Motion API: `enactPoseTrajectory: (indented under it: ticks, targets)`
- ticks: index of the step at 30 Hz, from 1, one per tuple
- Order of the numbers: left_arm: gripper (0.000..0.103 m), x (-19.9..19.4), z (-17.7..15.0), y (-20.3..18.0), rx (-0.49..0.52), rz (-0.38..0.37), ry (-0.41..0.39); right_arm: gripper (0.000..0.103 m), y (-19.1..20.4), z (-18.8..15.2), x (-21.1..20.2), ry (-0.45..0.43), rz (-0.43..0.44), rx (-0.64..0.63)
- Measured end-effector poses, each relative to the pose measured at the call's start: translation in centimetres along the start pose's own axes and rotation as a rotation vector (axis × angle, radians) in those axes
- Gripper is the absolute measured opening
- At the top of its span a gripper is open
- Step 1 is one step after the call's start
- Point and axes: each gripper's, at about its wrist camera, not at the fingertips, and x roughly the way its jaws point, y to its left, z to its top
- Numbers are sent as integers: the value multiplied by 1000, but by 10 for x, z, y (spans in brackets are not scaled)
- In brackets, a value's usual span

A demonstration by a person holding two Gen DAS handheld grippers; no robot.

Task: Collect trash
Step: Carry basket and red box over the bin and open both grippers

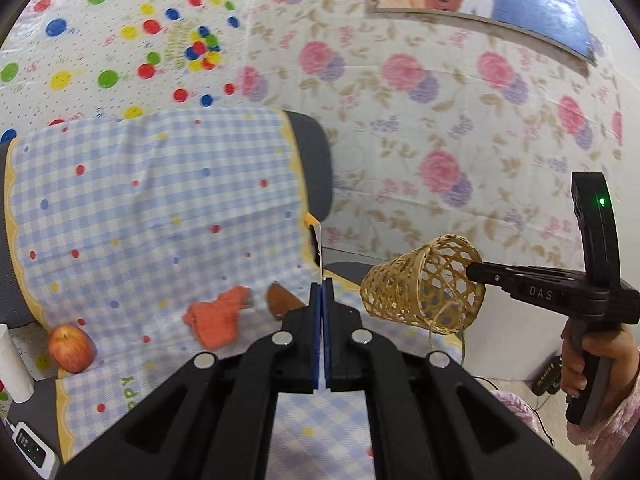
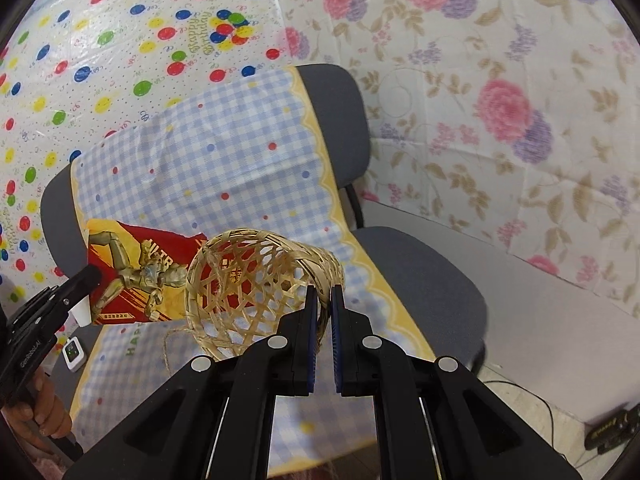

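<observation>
L fingers [image 1: 322,280] clamped on wrapper [image 2: 136,276]; R fingers [image 2: 325,292] on basket [image 2: 256,292] rim.

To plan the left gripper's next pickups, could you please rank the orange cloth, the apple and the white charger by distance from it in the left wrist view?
From the left gripper:
1. Orange cloth, just left of the fingertips on the chair.
2. Apple, farther left.
3. White charger, lower-left corner.
</observation>
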Motion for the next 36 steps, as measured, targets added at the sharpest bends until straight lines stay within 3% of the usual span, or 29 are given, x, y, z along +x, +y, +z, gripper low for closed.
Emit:
enactPoseTrajectory:
  ticks: [18,26,30,36]
  targets:
    - [0,6,-59,-141,109,-361,134,7,-100,-117,-107,131,-298,155]
    - [0,-4,-68,-175,135,-447,159,7,-121,-143,-136,141,-343,200]
    - [0,-4,-73,-188,171,-447,172,8,-124,-150,-144,141,-352,207]
    - [0,19,-86,-197,175,-429,258,8,-139,-167,-138,186,-328,255]
